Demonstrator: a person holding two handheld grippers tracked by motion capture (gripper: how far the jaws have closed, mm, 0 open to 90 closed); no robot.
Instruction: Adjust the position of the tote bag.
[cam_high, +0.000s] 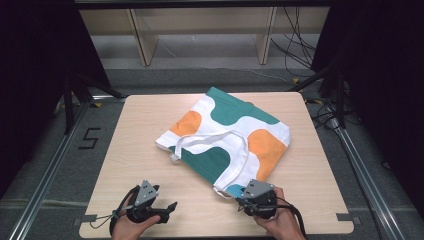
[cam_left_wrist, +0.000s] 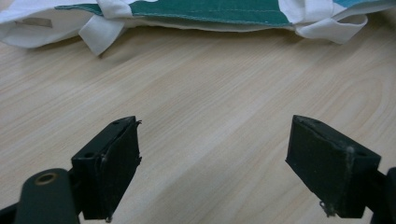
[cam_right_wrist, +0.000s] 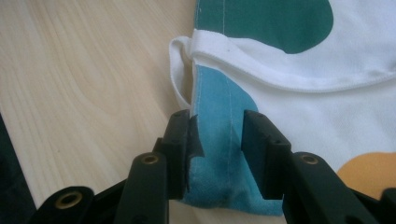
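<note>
Lower frame, high view: left claw (cam_high: 167, 210), jaws spread wide and empty, over bare pale wooden surface (cam_high: 130, 150); right claw (cam_high: 241, 196), jaws narrowed astride the turquoise corner of the flat cotton tote bag patterned white, green and orange (cam_high: 227, 132), though whether they actually pinch the cloth cannot be told. Likely fault: a shallow bite on the hem slipping free, or seizing one layer alone; the loose white strap (cam_right_wrist: 180, 70) just beside the jaws could snag. Mid-frame: the bag lies askew at centre; open board lies left and right of it; its far corner nears the surface's upper edge.
</note>
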